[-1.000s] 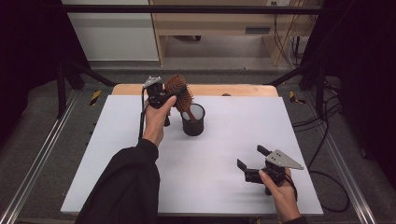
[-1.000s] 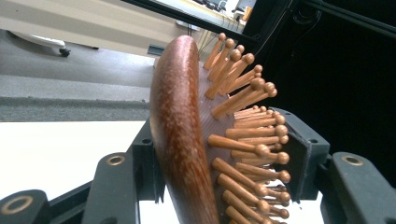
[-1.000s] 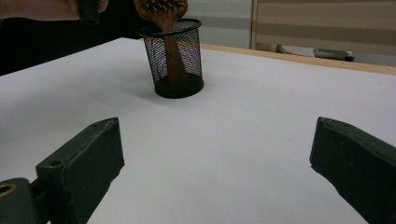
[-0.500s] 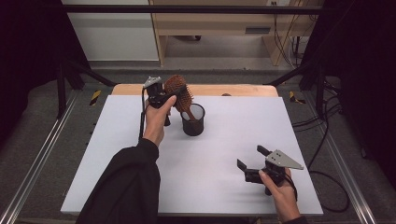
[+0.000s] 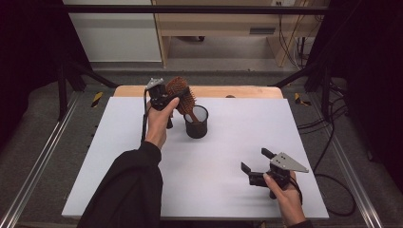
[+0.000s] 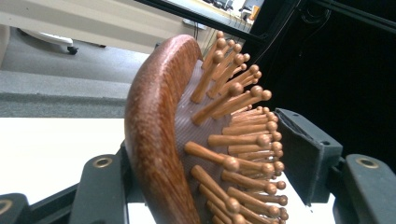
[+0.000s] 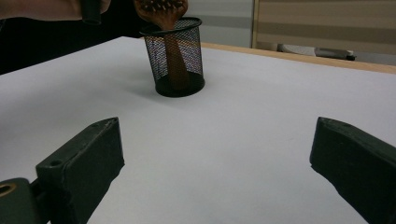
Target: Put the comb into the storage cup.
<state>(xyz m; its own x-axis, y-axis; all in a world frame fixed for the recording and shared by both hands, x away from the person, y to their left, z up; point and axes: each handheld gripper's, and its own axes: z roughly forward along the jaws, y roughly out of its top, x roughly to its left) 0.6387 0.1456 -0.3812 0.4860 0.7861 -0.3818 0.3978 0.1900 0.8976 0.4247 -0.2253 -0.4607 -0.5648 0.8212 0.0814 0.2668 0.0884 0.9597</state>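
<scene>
Seen from the high view, a wooden hairbrush point(image 5: 182, 95) stands handle-down in a black mesh cup point(image 5: 196, 122) near the far edge of the white desk point(image 5: 119, 156), left of centre. The left claw point(image 5: 171, 97) is at the brush's head; the right claw point(image 5: 256, 164) rests near the desk's near right corner, jaws apart and empty.

In the left gripper view, the brush point(image 6: 187, 140) shows a reddish-brown curved back, a grey cushion and ball-tipped wooden pins. It sits between jaws that have just been opening, a gap showing at the pin side.

In the right gripper view, the handle shows through the cup's point(image 7: 177, 56) mesh.
</scene>
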